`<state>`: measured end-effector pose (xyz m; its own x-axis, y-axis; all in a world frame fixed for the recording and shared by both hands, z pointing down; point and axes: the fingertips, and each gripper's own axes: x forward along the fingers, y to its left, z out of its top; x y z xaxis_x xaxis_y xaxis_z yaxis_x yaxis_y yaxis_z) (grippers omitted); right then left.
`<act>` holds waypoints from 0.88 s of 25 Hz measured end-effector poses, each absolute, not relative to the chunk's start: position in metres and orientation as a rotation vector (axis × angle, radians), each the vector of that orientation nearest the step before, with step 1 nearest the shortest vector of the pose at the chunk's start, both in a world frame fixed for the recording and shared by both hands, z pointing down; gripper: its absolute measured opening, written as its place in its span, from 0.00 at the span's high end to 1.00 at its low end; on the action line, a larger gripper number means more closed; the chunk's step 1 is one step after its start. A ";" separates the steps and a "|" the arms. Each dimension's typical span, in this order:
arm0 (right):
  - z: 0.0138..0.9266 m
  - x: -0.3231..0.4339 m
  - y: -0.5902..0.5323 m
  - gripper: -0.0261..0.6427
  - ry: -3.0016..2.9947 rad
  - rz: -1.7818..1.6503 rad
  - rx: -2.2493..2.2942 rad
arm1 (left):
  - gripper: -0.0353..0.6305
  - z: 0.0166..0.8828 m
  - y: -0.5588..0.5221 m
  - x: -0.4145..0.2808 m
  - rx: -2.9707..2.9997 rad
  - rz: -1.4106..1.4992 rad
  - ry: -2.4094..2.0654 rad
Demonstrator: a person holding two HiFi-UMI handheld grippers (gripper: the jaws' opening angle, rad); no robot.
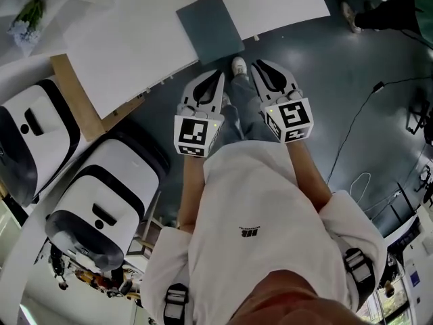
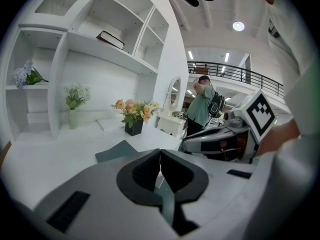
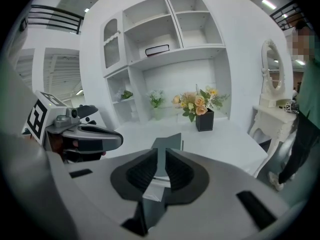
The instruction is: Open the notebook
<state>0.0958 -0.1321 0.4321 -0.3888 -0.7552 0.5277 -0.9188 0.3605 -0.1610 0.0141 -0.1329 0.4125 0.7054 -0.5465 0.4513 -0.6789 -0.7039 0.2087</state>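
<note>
A dark grey-blue notebook (image 1: 210, 26) lies closed on the white table (image 1: 135, 46), near its front edge. It shows ahead of the jaws in the left gripper view as a notebook (image 2: 116, 151) and in the right gripper view as a notebook (image 3: 169, 142). My left gripper (image 1: 218, 74) and right gripper (image 1: 260, 65) hang side by side over the dark floor, short of the table edge and apart from the notebook. The left gripper (image 2: 160, 153) has its pads touching. The right gripper (image 3: 163, 151) shows only a thin slit between its pads. Neither holds anything.
A black box of flowers (image 3: 202, 115) stands at the table's back, under white wall shelves (image 3: 165, 44). Two white rounded machines (image 1: 101, 202) and a wooden board (image 1: 78, 100) are to the left. A cable (image 1: 352, 134) runs over the floor. A person in green (image 2: 200, 109) stands beyond the table.
</note>
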 end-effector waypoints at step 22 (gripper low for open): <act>0.517 0.100 -0.170 0.91 -2.226 0.755 1.372 | 0.95 0.489 -0.167 0.033 2.480 0.591 -0.932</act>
